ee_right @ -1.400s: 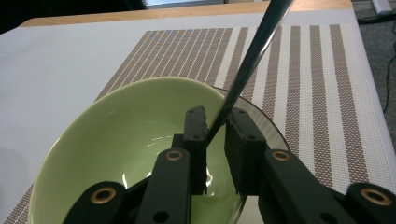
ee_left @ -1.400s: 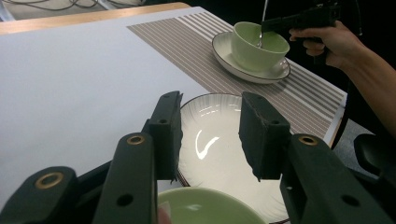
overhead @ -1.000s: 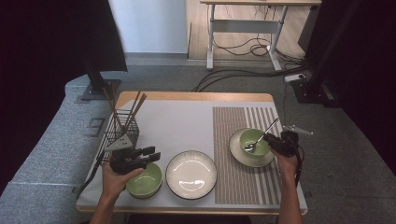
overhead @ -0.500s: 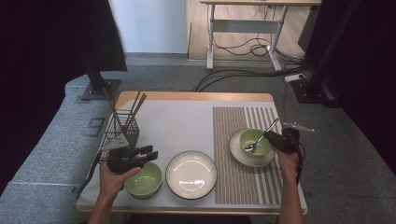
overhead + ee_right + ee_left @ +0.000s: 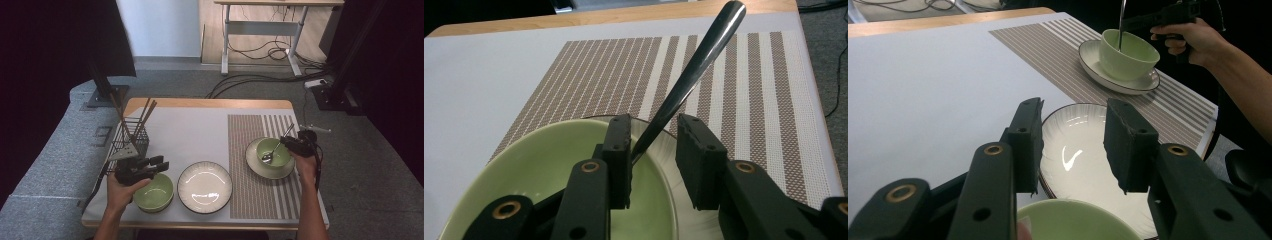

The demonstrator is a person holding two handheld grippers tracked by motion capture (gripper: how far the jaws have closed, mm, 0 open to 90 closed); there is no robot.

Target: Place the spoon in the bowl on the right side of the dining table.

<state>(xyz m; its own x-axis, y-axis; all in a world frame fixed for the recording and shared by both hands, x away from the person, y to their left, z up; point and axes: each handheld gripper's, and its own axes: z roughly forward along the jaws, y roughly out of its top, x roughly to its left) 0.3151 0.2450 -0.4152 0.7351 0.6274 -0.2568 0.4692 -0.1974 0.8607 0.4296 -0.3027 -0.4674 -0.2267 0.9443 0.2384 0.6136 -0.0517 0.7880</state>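
Spoon in bowl on saucer; plate left.

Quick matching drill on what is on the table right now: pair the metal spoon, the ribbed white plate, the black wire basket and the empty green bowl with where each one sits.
Things:
1. shiny metal spoon
2. round ribbed white plate
3. black wire basket holding wooden chopsticks
4. empty green ceramic bowl

Places:
A. near table edge, under the left gripper
B. far left of the white mat
C. leaning in the green bowl on a saucer, on the striped placemat
D. middle of the near edge, between the two bowls

Pairs: 1-C, 2-D, 3-B, 4-A
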